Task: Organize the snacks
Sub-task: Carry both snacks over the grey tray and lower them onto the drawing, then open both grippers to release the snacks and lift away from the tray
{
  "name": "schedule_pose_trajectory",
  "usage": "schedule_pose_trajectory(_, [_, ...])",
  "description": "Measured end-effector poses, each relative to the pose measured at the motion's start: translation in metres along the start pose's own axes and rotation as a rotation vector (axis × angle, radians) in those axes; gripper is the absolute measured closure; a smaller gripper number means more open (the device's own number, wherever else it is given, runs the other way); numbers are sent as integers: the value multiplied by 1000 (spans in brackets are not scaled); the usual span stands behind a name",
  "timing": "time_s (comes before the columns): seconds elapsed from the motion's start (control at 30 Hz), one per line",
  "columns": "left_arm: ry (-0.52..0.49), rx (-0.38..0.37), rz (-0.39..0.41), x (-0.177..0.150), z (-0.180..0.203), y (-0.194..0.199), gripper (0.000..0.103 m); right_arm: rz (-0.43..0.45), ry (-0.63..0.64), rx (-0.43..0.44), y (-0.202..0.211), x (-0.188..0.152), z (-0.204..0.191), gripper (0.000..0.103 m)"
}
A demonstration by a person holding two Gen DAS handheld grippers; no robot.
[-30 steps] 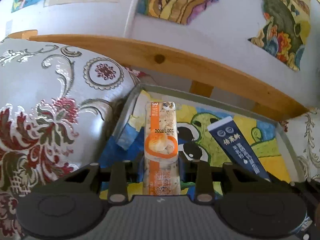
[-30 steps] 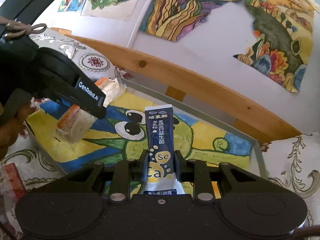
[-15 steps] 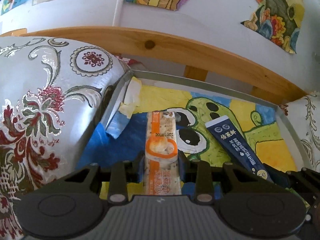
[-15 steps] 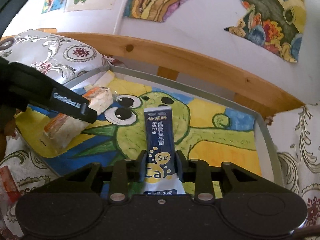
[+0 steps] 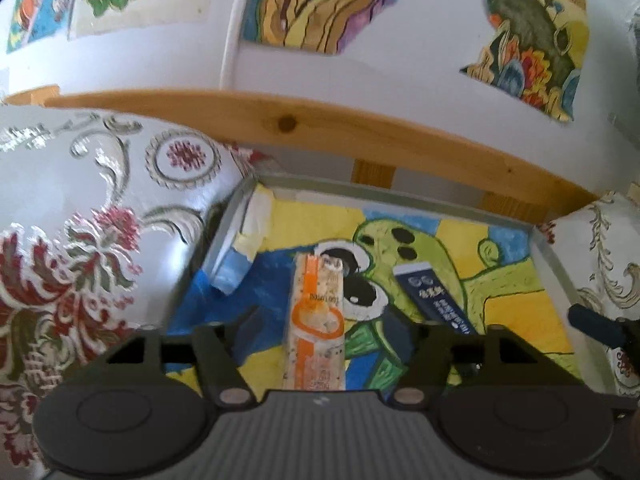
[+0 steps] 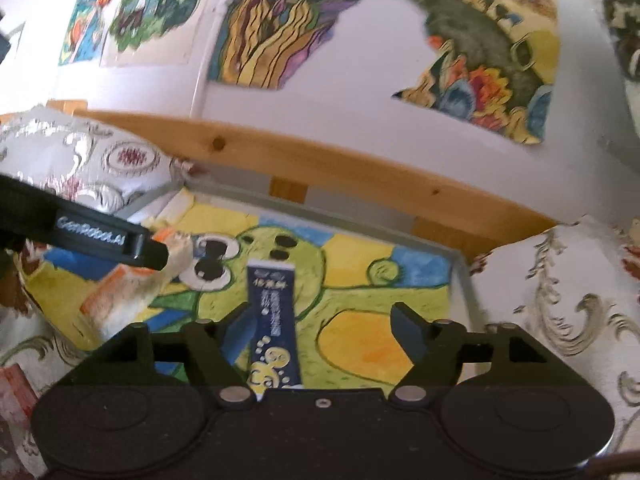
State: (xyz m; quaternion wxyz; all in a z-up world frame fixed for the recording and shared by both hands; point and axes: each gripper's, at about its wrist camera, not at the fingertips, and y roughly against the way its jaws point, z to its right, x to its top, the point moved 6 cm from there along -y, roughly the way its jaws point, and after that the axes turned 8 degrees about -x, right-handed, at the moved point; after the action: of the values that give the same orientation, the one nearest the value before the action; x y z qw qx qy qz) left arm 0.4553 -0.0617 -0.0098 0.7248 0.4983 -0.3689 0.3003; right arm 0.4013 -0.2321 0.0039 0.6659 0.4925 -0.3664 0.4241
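An orange-and-white snack bar (image 5: pixel 316 320) lies on the painted floor of a grey tray (image 5: pixel 400 196), between the spread fingers of my left gripper (image 5: pixel 336 322), which is open. A dark blue stick packet (image 6: pixel 274 320) lies beside it in the tray (image 6: pixel 320 210); my right gripper (image 6: pixel 320 316) is open around it, the packet close to the left finger. In the left wrist view the blue packet (image 5: pixel 436 300) sits right of the bar. In the right wrist view the left gripper's finger (image 6: pixel 148 248) hangs over the orange bar (image 6: pixel 120 300).
Patterned cushions press against the tray on the left (image 5: pixel 80 240) and right (image 6: pixel 560 300). A wooden rail (image 5: pixel 320 128) runs behind the tray, below a white wall with paintings. A red wrapper (image 6: pixel 16 384) lies at the lower left.
Both grippers have opened: the left let go of the orange bar and the right let go of the blue packet, and both snacks now lie in the tray.
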Motion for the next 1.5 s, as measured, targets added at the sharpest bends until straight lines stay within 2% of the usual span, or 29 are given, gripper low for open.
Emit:
schedule_pose_trajectory(0.13, [-14,23,47,3,2,22,7,38,-24,-7,19,11,9,15])
schedule_pose_trajectory(0.23, [-23,55,78,5,2,38,1,76,-38,-5,36,19,15,7])
schedule_pose_trajectory(0.4, [-26,67,109,4,1,64,1,120,-50,1,64,28,23,1])
schedule_pose_trajectory(0.7, [7,61,127,-11,-1,108,1,149,-72,6,108,30,33,1])
schedule_pose_trajectory(0.9, [-8,60,118,-23,4,134,1,159,-90,10,138,26,39,1])
schedule_pose_trajectory(1.3, [-36,57,83,-54,21,182,0,159,-104,0,197,2,51,1])
schedule_pose_trajectory(1.5, [-13,59,69,-77,24,207,0,147,-120,-8,226,-18,57,1])
